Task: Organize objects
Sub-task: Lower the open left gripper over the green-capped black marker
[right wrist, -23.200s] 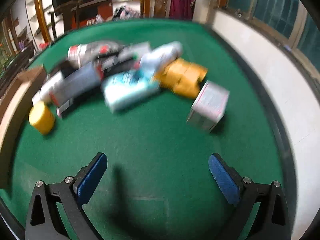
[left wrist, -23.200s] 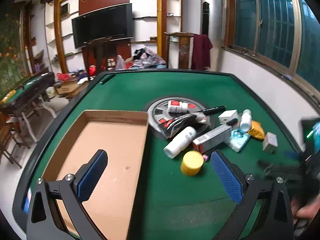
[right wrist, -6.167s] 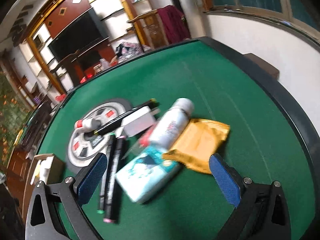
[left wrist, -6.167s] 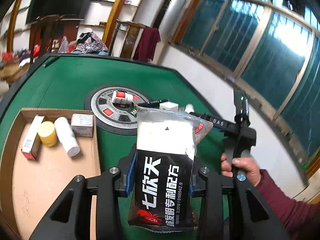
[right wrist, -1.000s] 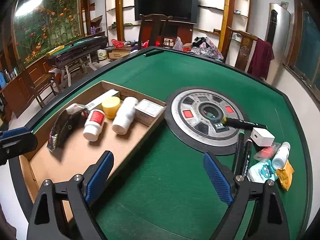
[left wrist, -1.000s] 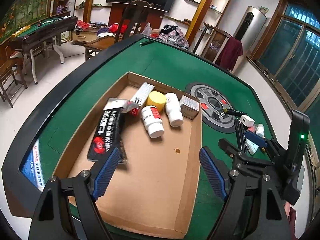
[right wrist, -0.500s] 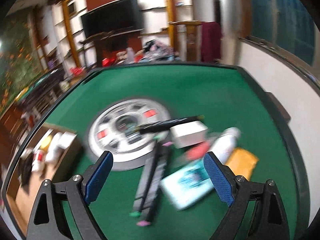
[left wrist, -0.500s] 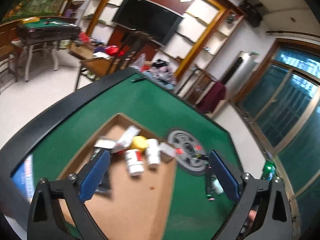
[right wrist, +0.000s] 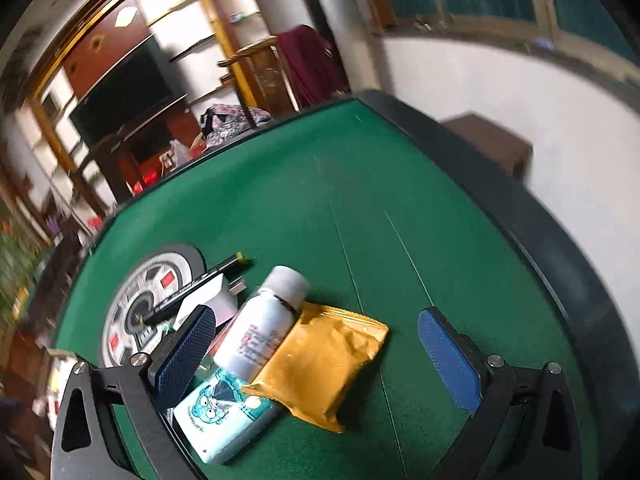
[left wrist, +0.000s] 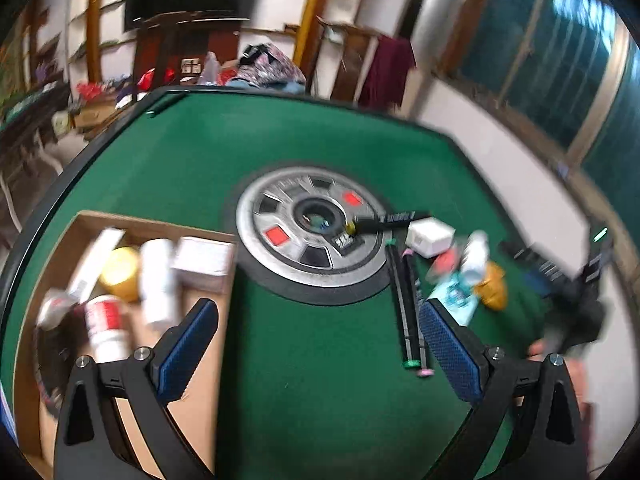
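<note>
Right now the nearest things to the right gripper are the yellow foil pouch, the teal tissue pack and the white bottle lying across them; all three overlap in one heap on the green felt table. Its jaws have just been opening and stand wide apart, with nothing pressed by either pad, though the pouch and bottle sit in the gap between them. Closing here could, I judge, catch two items at once or pinch only the slack edge of the pouch, which would likely slip, and the bottle resting on top could roll off. The gripper is tilted steeply down at the heap, rolled somewhat to one side.

Nearer the left gripper lies bare felt; its jaws also have just been opening and are wide apart, holding nothing. Beside its left finger is the cardboard tray, already holding a red-labelled bottle, a yellow jar, a white tube and a small box. Two markers lie beside its right finger, with the round grey centre plate and the white box beyond. That view is blurred, so a hasty approach risks knocking the markers away.
</note>
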`<state>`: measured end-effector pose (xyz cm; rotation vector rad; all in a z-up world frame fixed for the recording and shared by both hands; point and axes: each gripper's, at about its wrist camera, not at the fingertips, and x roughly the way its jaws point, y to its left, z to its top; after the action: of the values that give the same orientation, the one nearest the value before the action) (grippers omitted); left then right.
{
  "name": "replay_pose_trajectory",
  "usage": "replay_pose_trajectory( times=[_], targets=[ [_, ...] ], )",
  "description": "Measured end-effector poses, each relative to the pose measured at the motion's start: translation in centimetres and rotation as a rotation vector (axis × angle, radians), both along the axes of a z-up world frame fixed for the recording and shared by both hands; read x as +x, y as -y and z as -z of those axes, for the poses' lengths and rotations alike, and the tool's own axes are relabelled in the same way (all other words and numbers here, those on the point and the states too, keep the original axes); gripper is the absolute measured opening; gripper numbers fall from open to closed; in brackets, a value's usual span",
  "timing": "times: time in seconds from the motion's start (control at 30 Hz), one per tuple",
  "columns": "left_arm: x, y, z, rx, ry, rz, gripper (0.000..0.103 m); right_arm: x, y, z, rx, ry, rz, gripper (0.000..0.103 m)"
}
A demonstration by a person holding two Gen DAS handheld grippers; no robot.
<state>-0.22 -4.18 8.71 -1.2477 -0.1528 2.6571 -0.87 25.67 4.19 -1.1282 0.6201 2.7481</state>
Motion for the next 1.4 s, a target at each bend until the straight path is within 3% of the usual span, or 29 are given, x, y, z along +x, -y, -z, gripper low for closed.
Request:
replay_pose_trajectory(
  times=[0.07,0.13,0.2,0.3,0.37,0.47,0.53,0.63,0.8,0.9,1.1,1.23,1.4],
  targets=[
    [-1.4,-2.3,2.0,-0.049,0.024,0.039,0.098,-0.1,-0.5,0.2,-0.021,0.015,0.009,0.103],
    [-2.7,-4.2,3.8,-0.088,0.052,0.072,0.088,-0.2,-0.6,0.2,-0.031,0.020,0.005,0.103],
    [-3.4,-5.7,5.3,-0.118,0.075,0.105,0.068,0.0,-0.3,0.1,-0.022,0.019,-0.001,0.103],
    [-4.3,-7.3,6.8,-0.158,0.094,0.137,0.047,0.0,0.5,0.0,-0.003,0.015,-0.017,0.103],
    [-4.7,-7.8,7.3,-0.148,0.113,0.154,0.043,-0.2,0.9,0.1,0.005,0.016,-0.028,0.103],
    [-4.8,-9.0,7.7,-0.196,0.092,0.166,0.038,-0.5,1.5,0.2,0.012,0.018,-0.041,0.103],
    [-5.0,-9.2,7.7,-0.213,0.092,0.168,0.037,-0.7,1.6,0.2,0.012,0.021,-0.049,0.103],
    [-5.1,-8.8,7.2,-0.154,0.106,0.166,0.037,-0.8,1.9,0.3,0.014,0.024,-0.056,0.103],
    [-4.3,-8.9,6.1,-0.125,0.062,0.203,0.037,-0.8,2.1,0.4,0.012,0.026,-0.059,0.103],
    [-3.9,-9.8,6.2,-0.194,0.037,0.222,0.037,-0.8,2.1,0.5,0.006,0.028,-0.065,0.103],
    [-3.8,-10.0,6.1,-0.216,0.027,0.235,0.037,-0.8,2.5,0.5,0.015,0.032,-0.071,0.103],
    [-3.9,-10.0,6.2,-0.177,0.044,0.259,0.037,-0.9,2.4,0.6,0.012,0.035,-0.069,0.103],
    [-3.3,-11.2,6.2,-0.235,0.022,0.273,0.037,-0.8,2.6,0.7,0.017,0.040,-0.074,0.103]
  ],
)
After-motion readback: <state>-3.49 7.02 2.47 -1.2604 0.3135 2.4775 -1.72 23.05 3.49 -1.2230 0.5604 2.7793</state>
